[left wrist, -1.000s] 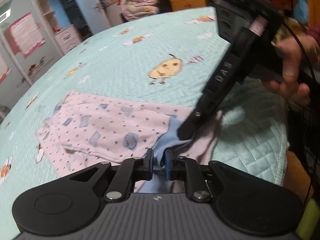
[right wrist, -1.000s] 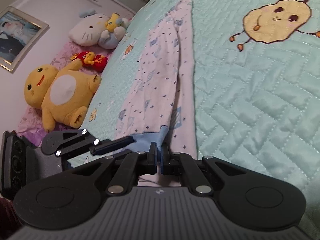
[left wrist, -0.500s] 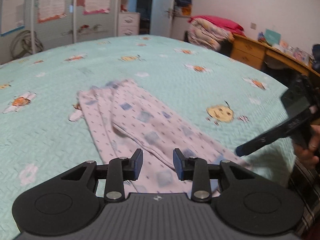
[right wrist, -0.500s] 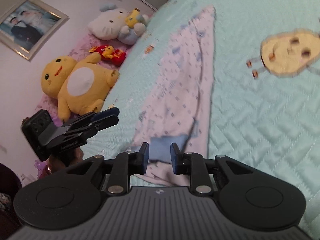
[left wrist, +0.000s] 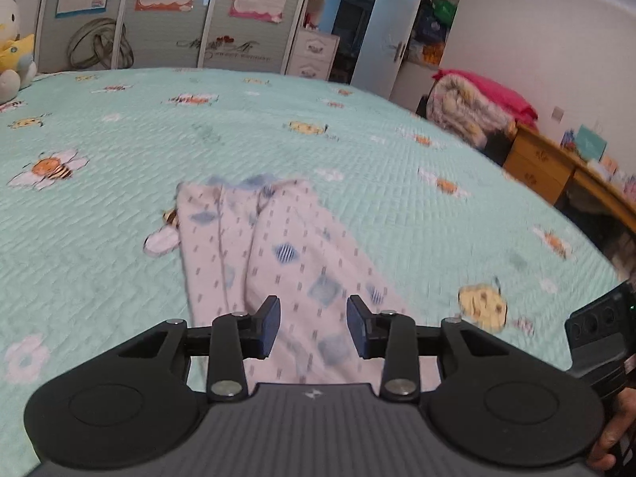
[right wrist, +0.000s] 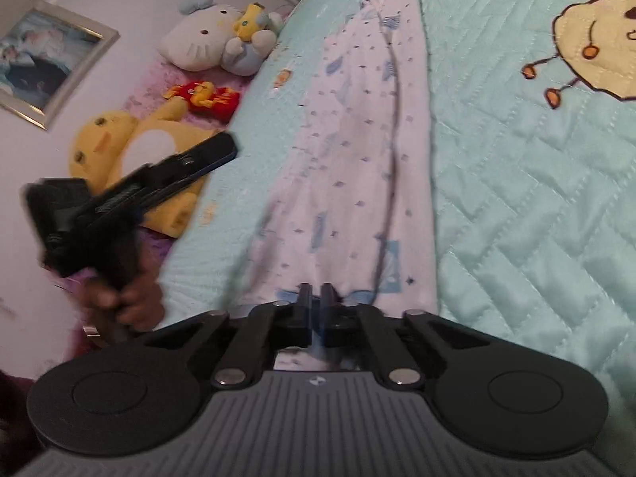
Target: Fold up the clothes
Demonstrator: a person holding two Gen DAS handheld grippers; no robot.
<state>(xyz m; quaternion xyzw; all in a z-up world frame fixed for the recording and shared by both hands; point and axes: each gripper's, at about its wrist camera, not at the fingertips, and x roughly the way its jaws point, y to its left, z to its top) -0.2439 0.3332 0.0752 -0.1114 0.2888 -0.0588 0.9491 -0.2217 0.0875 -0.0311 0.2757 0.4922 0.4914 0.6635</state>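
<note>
- Pyjama trousers [left wrist: 286, 254] lay lengthwise on a mint-green quilted bedspread [left wrist: 119, 206]; white cloth with small dark flecks and scattered blue squares.
- Legs lay one over the other in a long narrow strip, with lengthwise creases; far cuffs looked pale blue, though blurred.
- Near end of the trousers carried a pale blue waistband [right wrist: 359, 298], seen in the right wrist view.
- Right gripper [right wrist: 317, 298] had its fingers pressed nearly together, pinching that waistband; cloth ran away from it across the bedspread.
- Left gripper [left wrist: 312, 328] hung above the trousers, fingers spread wide, nothing between them; the cloth lay flat beneath.
- In the right wrist view the left gripper [right wrist: 214, 155] appeared off the trousers' left side, held by a hand [right wrist: 131, 298], motion-blurred.
- Embroidered yellow chick [right wrist: 596, 47] on the bedspread sat to the right of the trousers, apart from them.
- Yellow plush toy [right wrist: 103, 139] and white cat plush [right wrist: 198, 39] lay beyond the bedspread's left edge.
</note>
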